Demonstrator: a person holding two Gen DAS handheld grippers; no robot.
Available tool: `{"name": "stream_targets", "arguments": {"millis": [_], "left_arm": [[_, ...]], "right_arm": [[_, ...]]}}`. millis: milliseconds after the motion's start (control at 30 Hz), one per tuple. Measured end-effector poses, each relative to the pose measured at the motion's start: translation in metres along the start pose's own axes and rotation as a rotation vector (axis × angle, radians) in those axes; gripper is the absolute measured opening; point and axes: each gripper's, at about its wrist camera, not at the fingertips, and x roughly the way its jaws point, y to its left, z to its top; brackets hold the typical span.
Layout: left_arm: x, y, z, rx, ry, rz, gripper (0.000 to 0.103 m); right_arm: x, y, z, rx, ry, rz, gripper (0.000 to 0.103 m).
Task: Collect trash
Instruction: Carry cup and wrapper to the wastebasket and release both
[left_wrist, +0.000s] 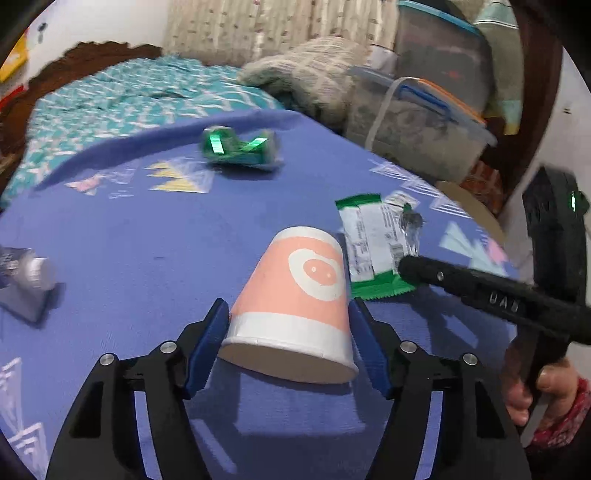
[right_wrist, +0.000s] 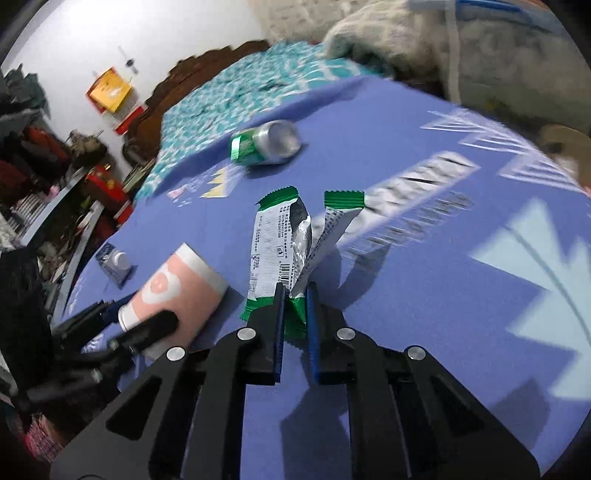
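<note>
A pink and white paper cup (left_wrist: 295, 299) lies on its side on the blue tablecloth, between the blue pads of my left gripper (left_wrist: 290, 310), which is shut on it. It also shows in the right wrist view (right_wrist: 173, 291). My right gripper (right_wrist: 295, 291) is shut on the near end of a green and white snack wrapper (right_wrist: 273, 251), torn open and folded up. In the left wrist view the right gripper's black finger (left_wrist: 410, 267) rests on that wrapper (left_wrist: 373, 247). A crushed green can (left_wrist: 240, 147) lies farther back; it also shows in the right wrist view (right_wrist: 266, 144).
A small grey-white carton with a cap (left_wrist: 26, 280) lies at the left; it also shows in the right wrist view (right_wrist: 114, 264). A bed with a teal cover (left_wrist: 122, 96) stands behind the table. Plastic storage boxes (left_wrist: 417, 125) and a knitted blanket (left_wrist: 314, 74) stand at the back right.
</note>
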Motion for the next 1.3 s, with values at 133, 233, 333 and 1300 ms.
{"name": "stream_targets", "arguments": {"millis": [133,233,333,1300], "left_arm": [[0.014,-0.03,0.007,0.061,0.015,-0.061,0.06],[0.029,-0.053,0.018,0.09,0.039,-0.133,0.059],[0.05,-0.078,0.035,0.098,0.076,-0.223,0.058],[0.232,-0.302,0.174,0.198,0.234,-0.416,0.087]], "right_arm": [[-0.029,-0.046,-0.014,0.106,-0.044,-0.051,0.013],[-0.048,-0.076,-0.017,0.176,-0.087,-0.084,0.013],[-0.067,-0.102,-0.012,0.222,-0.141,-0.11,0.013],[-0.112,-0.29,0.042,0.472,-0.412,-0.301,0.075]]}}
